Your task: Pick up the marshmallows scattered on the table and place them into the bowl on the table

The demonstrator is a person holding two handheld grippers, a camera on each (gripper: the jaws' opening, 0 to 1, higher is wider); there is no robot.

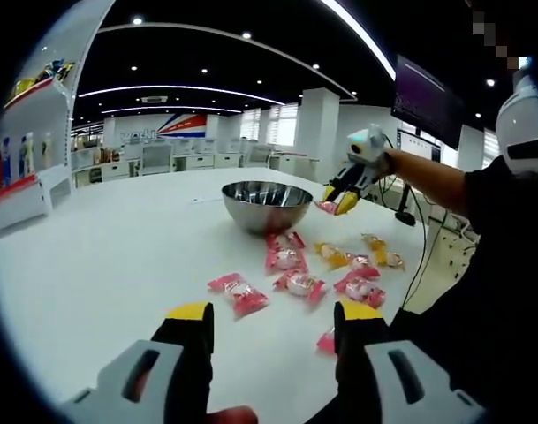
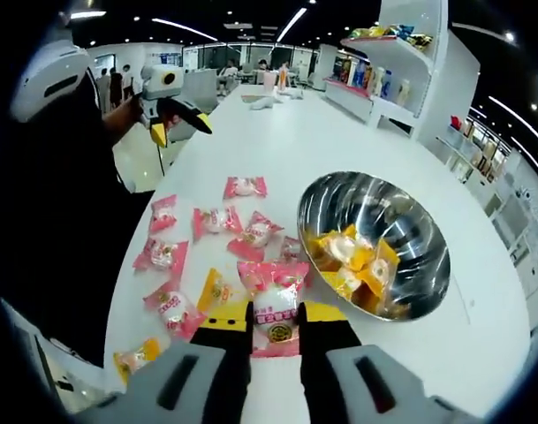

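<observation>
A steel bowl stands mid-table. Wrapped marshmallows lie scattered in front of it: pink packets and yellow ones. My left gripper hovers open over the near table edge, nothing between its yellow-tipped fingers. The right gripper is held by the bowl's right rim, shut on a pink packet. In the right gripper view that pink packet is pinched in my right gripper, just left of the bowl, which holds several yellow packets. The left gripper shows open, far off.
More packets lie left of the bowl toward the table edge. A person's dark sleeve borders that edge. Shelves with goods stand beyond the long white table.
</observation>
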